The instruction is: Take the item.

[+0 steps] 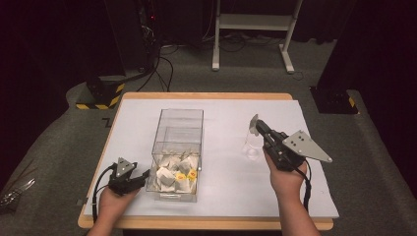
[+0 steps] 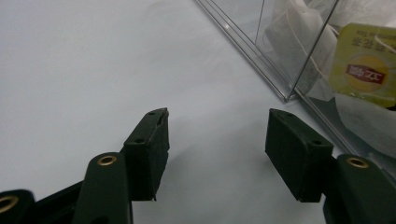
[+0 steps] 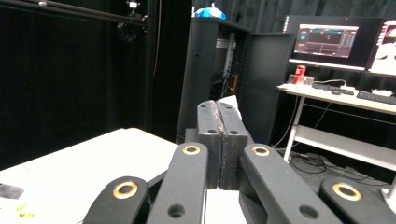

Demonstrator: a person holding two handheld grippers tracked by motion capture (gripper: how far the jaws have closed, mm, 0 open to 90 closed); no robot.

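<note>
A clear plastic box [image 1: 179, 129] stands on the white table top, with several white tea bags [image 1: 169, 174] and yellow tags piled in its near end. My left gripper [image 1: 142, 178] rests on the table by the box's near left corner. It is open, with bare table between its pads [image 2: 217, 121], and the box wall and a yellow tag [image 2: 369, 63] show just beyond. My right gripper [image 1: 258, 126] hangs over the right half of the table, above a small clear cup [image 1: 252, 148]. Its jaws are shut [image 3: 218, 105] on a small white tea bag [image 1: 253, 124] that pokes out past the tips [image 3: 232, 101].
The white sheet covers a wooden table whose front edge [image 1: 206, 223] is near me. Beyond it lie grey carpet, a white stand's legs [image 1: 253, 34] and a yellow-and-black striped base [image 1: 101, 93]. A desk with monitors [image 3: 327, 42] stands far off.
</note>
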